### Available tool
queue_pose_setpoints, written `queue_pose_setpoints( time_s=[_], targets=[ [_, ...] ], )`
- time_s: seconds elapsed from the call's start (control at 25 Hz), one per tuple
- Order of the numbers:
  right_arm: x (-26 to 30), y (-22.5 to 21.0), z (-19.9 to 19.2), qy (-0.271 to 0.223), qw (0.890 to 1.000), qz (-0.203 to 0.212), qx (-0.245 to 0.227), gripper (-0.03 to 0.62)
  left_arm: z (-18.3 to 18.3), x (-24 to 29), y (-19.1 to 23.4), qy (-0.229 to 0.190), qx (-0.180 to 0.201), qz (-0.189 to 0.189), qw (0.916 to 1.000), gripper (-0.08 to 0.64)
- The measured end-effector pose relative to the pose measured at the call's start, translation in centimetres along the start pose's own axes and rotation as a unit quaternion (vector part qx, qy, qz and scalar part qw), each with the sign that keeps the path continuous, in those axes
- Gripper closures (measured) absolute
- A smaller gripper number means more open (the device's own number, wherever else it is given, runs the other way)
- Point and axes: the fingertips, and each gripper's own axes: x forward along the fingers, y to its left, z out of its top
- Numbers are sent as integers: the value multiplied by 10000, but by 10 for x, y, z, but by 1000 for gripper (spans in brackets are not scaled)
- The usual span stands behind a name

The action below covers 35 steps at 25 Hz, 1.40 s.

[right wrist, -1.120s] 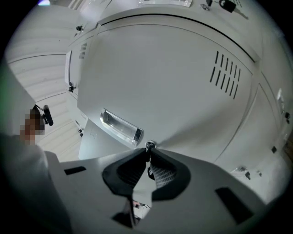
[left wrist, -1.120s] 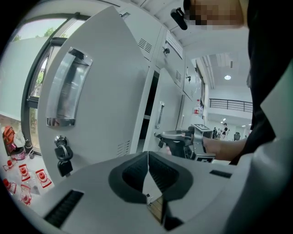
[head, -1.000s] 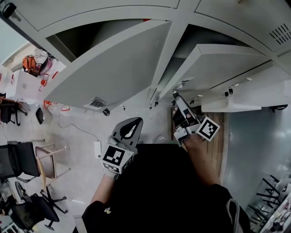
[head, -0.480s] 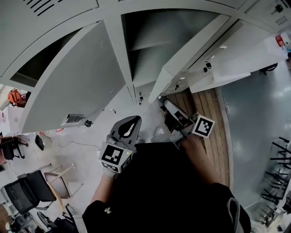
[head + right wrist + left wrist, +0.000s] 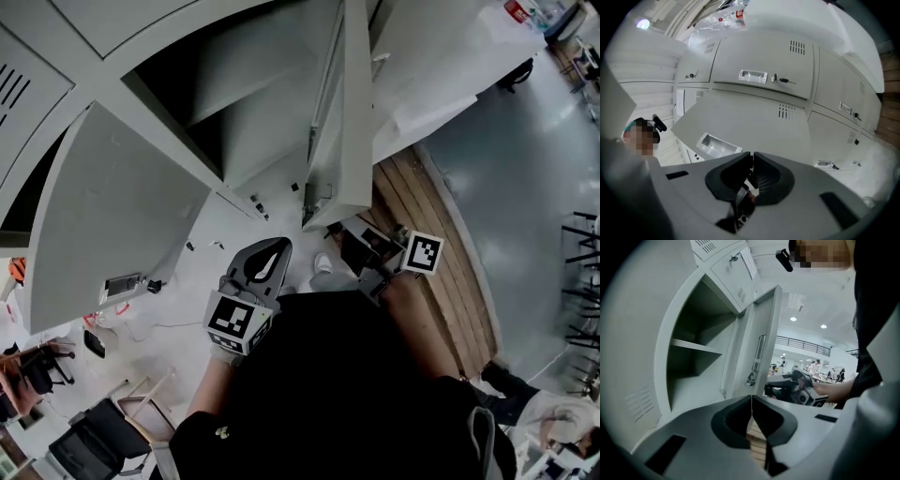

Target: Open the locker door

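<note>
The grey locker door (image 5: 342,122) stands swung out, edge-on in the head view, and its compartment (image 5: 253,112) is open with a shelf inside. My right gripper (image 5: 342,234) is shut just below that door's lower corner, and I see nothing between its jaws (image 5: 752,165). The left gripper (image 5: 270,248) is shut and empty, held low in front of the lockers, apart from them. In the left gripper view the door (image 5: 761,348) shows its inner latch, with the right gripper (image 5: 772,390) beside its edge and the left gripper (image 5: 751,404) closed in the foreground.
A second locker door (image 5: 122,216) hangs open at the left; its recessed handle (image 5: 718,144) faces the right gripper view. Closed lockers (image 5: 759,75) with keys fill the wall. Wooden planks (image 5: 431,216) and a grey floor lie at the right. Chairs (image 5: 94,450) stand at the lower left.
The head view has swung round, and the middle door now stands further out, edge-on. My right gripper has come down from the door's edge to below its corner. The left gripper has hardly moved.
</note>
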Motion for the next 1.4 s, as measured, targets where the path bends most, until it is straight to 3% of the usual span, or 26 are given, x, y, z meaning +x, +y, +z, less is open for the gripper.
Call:
queue_pose_setpoints(
  time_s=[0.4, 0.88, 1.24, 1.4],
  targets=[
    [-65, -19, 65, -624, 9977, 1, 250, 548, 2, 44, -41, 217, 243, -712, 9969, 537],
    [-99, -33, 132, -1080, 9919, 349, 575, 546, 14, 83, -63, 408, 407, -925, 9940, 537],
    [-124, -49, 165, -1707, 9832, 71, 642, 544, 13, 93, -64, 426, 422, -1092, 9922, 537],
    [-141, -40, 171, -1943, 9795, 26, 523, 466, 14, 93, -63, 426, 434, -1150, 9915, 537]
  ],
)
